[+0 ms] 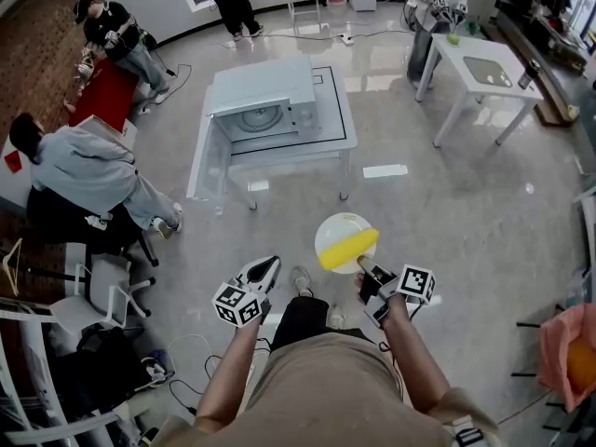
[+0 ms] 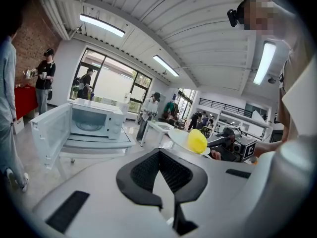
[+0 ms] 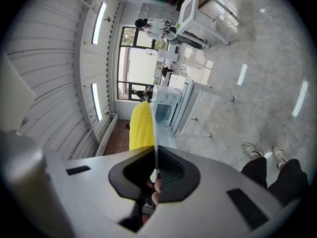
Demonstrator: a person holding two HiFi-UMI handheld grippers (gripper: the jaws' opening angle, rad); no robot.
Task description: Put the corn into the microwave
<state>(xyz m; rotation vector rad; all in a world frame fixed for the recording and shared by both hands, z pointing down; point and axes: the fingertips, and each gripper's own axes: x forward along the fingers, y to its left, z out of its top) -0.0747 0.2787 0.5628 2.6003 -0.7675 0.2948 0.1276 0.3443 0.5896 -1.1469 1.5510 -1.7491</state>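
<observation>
A yellow corn cob (image 1: pixel 349 248) lies on a round white plate (image 1: pixel 333 228), held out over the floor in front of me. My right gripper (image 1: pixel 365 266) is shut on the plate's near rim; in the right gripper view the plate (image 3: pixel 155 133) stands edge-on between the pads with the corn (image 3: pixel 141 125) beside it. My left gripper (image 1: pixel 265 270) hangs to the left of the plate, shut and empty; its tips (image 2: pixel 158 152) meet. The white microwave (image 1: pixel 261 101) stands on a low white table (image 1: pixel 337 119) ahead, with its door (image 1: pixel 207 161) swung open to the left. From the left gripper view the microwave (image 2: pixel 94 120) and corn (image 2: pixel 197 141) both show.
Two people sit at the left by a red table (image 1: pixel 107 91). A second white table (image 1: pixel 480 68) stands at the back right with people near it. Cables and chairs (image 1: pixel 102 287) crowd the floor at my lower left. A pink bundle (image 1: pixel 568 352) sits at the right edge.
</observation>
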